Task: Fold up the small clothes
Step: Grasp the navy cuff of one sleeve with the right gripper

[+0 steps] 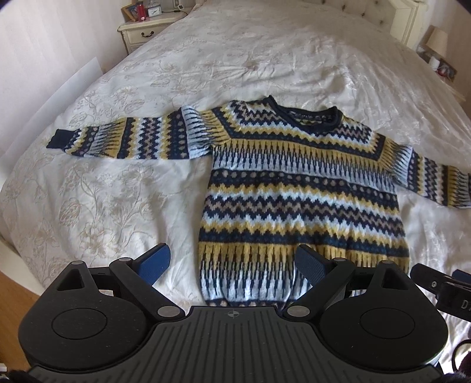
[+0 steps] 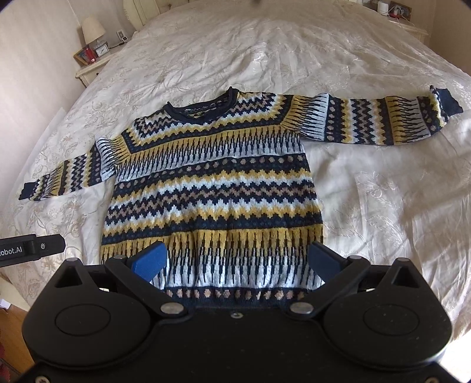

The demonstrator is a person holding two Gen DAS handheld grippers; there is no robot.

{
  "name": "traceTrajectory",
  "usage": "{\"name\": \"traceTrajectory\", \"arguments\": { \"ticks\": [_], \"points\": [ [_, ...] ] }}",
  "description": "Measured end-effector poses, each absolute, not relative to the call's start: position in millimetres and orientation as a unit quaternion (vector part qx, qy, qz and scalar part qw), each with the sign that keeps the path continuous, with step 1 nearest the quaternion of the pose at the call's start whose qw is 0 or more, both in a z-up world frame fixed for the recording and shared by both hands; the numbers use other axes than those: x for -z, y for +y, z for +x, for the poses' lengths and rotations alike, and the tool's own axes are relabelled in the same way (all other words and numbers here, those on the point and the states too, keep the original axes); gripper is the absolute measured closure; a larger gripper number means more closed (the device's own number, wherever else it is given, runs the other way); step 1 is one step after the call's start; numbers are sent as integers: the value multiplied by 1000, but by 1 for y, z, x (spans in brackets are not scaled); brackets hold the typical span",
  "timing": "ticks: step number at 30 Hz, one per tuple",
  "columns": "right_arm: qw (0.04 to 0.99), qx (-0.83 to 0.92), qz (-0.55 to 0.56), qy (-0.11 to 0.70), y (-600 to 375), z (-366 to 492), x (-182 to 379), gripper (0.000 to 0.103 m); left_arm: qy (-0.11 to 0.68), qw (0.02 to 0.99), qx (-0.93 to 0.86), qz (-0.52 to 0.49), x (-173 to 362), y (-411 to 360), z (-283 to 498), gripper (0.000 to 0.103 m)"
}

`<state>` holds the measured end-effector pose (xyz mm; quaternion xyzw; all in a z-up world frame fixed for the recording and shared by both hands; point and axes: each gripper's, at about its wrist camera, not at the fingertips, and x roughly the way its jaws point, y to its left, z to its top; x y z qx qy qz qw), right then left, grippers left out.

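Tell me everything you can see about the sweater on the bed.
The sweater is a knit pullover in bands of navy, yellow, pale blue and beige zigzags and dots, with a navy rolled collar and navy cuffs. It lies flat, unfolded, on the cream bedspread, collar away from the cameras, both sleeves spread sideways, hem nearest. Both claws hang open above the hem; no contact with it shows.

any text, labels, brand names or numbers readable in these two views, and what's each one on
"obot.AI" (start cut off by the frame edge): on the left gripper body, seen in the right wrist view.
"D" plus a cut-off letter: on the right gripper body, in the left wrist view.
Neck label inside the sweater collar: too small to read.
Clock face on the nightstand: numerals too blurred.
Red item beside the clock: print unreadable.
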<state>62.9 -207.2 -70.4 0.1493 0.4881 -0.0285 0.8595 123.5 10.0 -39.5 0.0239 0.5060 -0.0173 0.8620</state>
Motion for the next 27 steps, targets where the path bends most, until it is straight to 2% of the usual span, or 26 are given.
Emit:
{"name": "traceTrajectory", "arguments": {
  "ticks": [9, 16, 19, 21, 27],
  "points": [
    [877, 51, 151, 454, -232, 111, 76, 1, 414, 907, 82, 8, 31, -2, 174, 11],
    [882, 112, 152, 432, -277, 131, 81, 2, 382, 913, 145, -12, 40, -12, 207, 11],
    [877, 133, 148, 437, -303, 137, 83, 6, 389, 909, 148, -29, 46, -19, 215, 11],
    [873, 150, 140, 442, -323, 142, 86, 16, 411, 900, 145, -17, 50, -27, 220, 11],
    [865, 160, 129, 458, -392, 153, 89, 20, 458, 883, 108, -1, 63, -44, 217, 12]
  ]
}}
